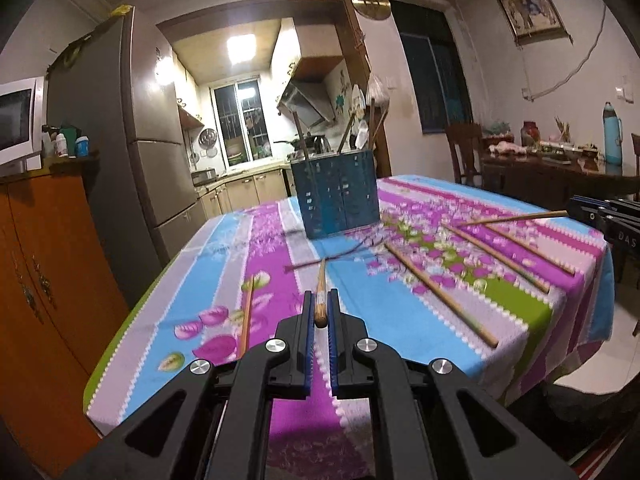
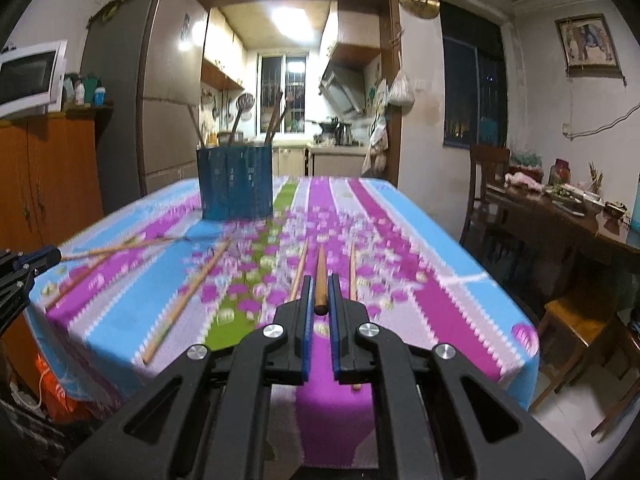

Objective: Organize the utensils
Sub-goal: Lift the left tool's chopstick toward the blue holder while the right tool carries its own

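A blue slotted utensil holder (image 1: 336, 196) (image 2: 236, 184) stands at the far side of the table with several utensils upright in it. My left gripper (image 1: 320, 298) is shut on the end of a brown wooden chopstick (image 1: 321, 280), lifted above the cloth and pointing toward the holder. My right gripper (image 2: 320, 282) is shut on another wooden chopstick (image 2: 320, 272), also raised off the table. Each gripper shows at the edge of the other view: the right gripper (image 1: 576, 208) with its chopstick (image 1: 512, 218), the left gripper (image 2: 50, 257) with its chopstick (image 2: 120, 247).
Several loose chopsticks (image 1: 440, 292) (image 2: 188, 296) lie on the striped floral tablecloth (image 1: 400, 320) (image 2: 420, 240). A wooden cabinet (image 1: 48, 280) and a fridge (image 1: 120, 160) stand left. Chairs and a cluttered dark side table (image 2: 560, 216) stand right.
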`<state>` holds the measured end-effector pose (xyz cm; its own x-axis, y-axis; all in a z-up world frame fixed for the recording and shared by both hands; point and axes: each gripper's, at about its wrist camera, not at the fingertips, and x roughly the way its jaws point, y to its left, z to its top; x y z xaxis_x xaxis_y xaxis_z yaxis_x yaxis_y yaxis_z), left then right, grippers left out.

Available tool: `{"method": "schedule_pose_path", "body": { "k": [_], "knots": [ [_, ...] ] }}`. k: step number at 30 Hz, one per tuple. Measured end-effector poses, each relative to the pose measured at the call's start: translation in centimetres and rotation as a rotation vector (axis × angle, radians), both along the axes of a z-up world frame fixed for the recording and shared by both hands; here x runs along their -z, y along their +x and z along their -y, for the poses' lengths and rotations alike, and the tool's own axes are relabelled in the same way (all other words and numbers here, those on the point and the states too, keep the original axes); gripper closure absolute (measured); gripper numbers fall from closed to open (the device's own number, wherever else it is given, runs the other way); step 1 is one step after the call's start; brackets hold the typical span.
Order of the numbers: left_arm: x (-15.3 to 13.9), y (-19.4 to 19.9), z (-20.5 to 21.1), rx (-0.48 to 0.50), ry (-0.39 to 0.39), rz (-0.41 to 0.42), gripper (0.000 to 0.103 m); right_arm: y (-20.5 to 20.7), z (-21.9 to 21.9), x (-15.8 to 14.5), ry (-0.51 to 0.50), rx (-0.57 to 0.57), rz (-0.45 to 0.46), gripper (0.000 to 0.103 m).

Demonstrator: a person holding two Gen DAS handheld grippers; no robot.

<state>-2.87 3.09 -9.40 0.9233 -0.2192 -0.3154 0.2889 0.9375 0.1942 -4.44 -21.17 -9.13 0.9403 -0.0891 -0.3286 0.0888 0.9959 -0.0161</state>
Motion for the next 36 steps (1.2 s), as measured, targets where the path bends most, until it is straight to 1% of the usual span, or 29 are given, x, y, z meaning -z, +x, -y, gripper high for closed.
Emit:
{"method": "schedule_pose_path", "body": {
  "k": [3,7,11,18,23,26,30,36],
  "knots": [
    [-1.1,-0.2,0.3,0.008,0.004,0.029,0.096,0.3,0.2,-1.1,-0.006,-0.009,0.025,0.098],
    [-3.3,-0.5,0.5,0.029,-0.014,0.081,0.096,0.5,0.6,-2.8,0.002,-0.023,0.056,0.098],
    [-5.1,-0.5,0.5,0.036,-0.026,0.131,0.096,0.8,1.0,-4.4,-0.011,-0.021,0.096,0.098],
    [-7.4,0.4,0.2,0.043,-0.060,0.162,0.096,2.1,2.1,-6.4,-0.002,-0.042,0.118,0.098],
    [-9.4,1.6,-0.2,0.054,-0.105,0.165,0.096,3.1,2.0,-7.6,-0.020,-0.059,0.138,0.098],
    [-10.5,2.6,-0.6,0.059,-0.119,0.164,0.096,3.7,2.0,-8.0,-0.027,-0.067,0.142,0.098],
    [-11.9,3.8,-1.0,0.074,-0.153,0.136,0.096,4.3,2.5,-8.7,-0.014,-0.079,0.140,0.098],
    [-13.0,4.6,-1.1,0.088,-0.178,0.133,0.096,5.0,3.3,-9.7,-0.001,-0.086,0.138,0.098]
  ]
}}
